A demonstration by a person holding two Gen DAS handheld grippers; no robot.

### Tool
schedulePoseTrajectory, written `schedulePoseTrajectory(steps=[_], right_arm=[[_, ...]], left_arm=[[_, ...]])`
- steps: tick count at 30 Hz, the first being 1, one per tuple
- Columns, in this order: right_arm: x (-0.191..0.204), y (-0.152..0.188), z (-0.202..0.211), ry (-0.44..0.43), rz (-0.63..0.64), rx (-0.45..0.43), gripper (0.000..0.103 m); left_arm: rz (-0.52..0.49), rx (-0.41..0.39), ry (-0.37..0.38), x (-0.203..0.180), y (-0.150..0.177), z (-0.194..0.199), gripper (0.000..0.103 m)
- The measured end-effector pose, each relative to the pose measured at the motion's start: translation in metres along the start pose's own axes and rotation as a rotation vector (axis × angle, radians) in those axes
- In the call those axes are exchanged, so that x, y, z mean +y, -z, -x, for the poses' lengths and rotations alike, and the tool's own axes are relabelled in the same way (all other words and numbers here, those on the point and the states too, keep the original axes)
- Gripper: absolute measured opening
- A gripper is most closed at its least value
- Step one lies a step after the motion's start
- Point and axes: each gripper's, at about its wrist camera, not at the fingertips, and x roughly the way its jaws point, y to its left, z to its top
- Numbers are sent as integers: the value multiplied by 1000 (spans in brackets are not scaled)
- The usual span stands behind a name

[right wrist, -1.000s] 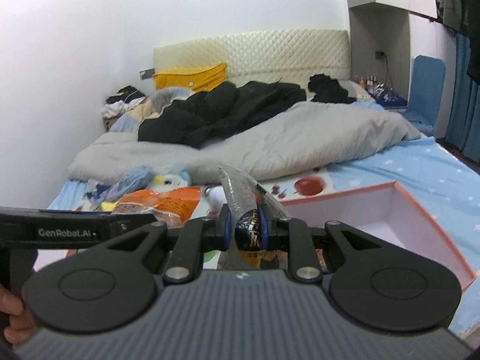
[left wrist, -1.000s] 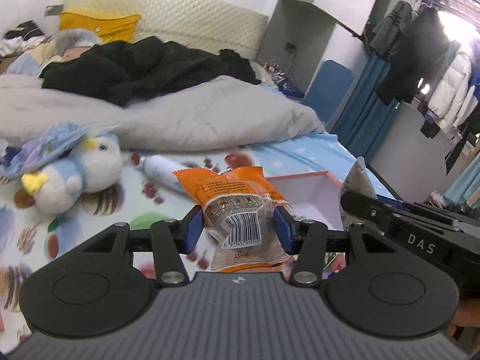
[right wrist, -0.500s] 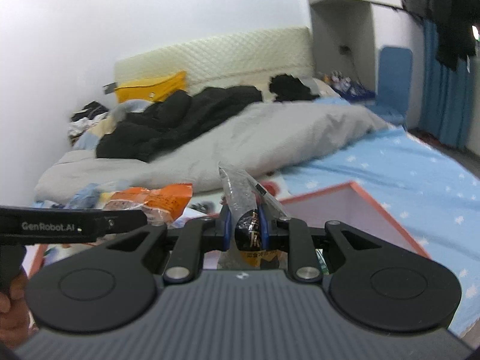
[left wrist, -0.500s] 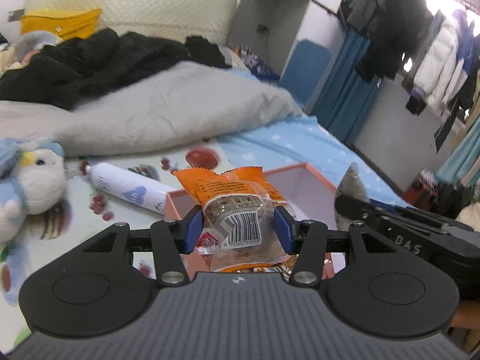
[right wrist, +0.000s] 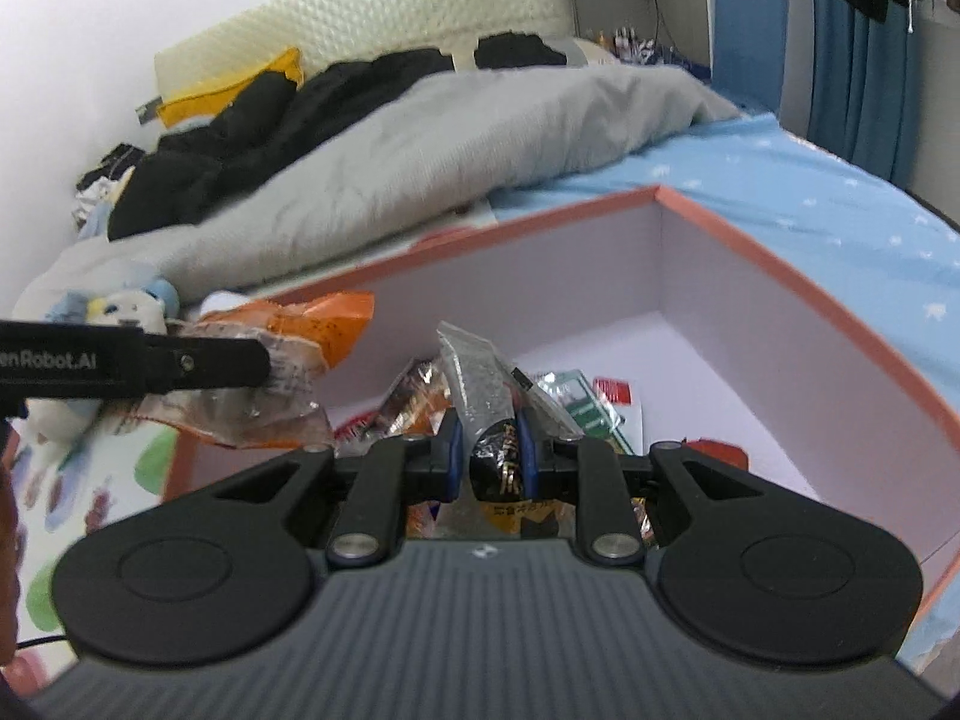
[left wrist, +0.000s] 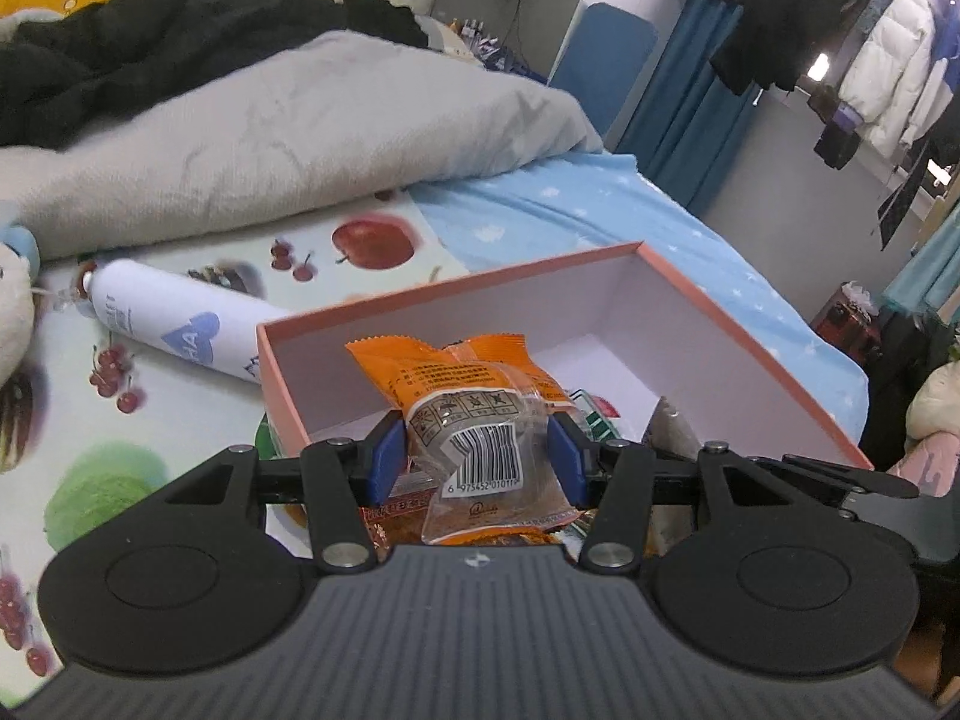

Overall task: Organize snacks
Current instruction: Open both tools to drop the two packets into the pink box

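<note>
- Snacks: an orange packet (left wrist: 474, 414) sits clamped in the left claw (left wrist: 477, 459), above the box (left wrist: 744, 324) on the bed (left wrist: 570, 216).
- Right claw (right wrist: 487, 459) pinches a dark packet (right wrist: 495, 420) over the box's near end.
- More snacks (right wrist: 576, 399) lie inside.

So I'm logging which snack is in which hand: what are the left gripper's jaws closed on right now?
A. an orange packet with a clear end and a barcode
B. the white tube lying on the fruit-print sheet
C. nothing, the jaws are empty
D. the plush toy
A: in the left wrist view the left gripper has its blue pads pressing both sides of the orange packet, barcode facing the camera, over the pink box.
</note>
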Motion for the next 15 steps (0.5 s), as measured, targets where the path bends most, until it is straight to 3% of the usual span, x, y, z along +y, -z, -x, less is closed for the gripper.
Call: schedulePoseTrajectory(steps=[15], right_arm=[[1, -4, -7, 84, -13, 17, 24]], left_arm=[[13, 5, -8, 18, 9, -18, 58]])
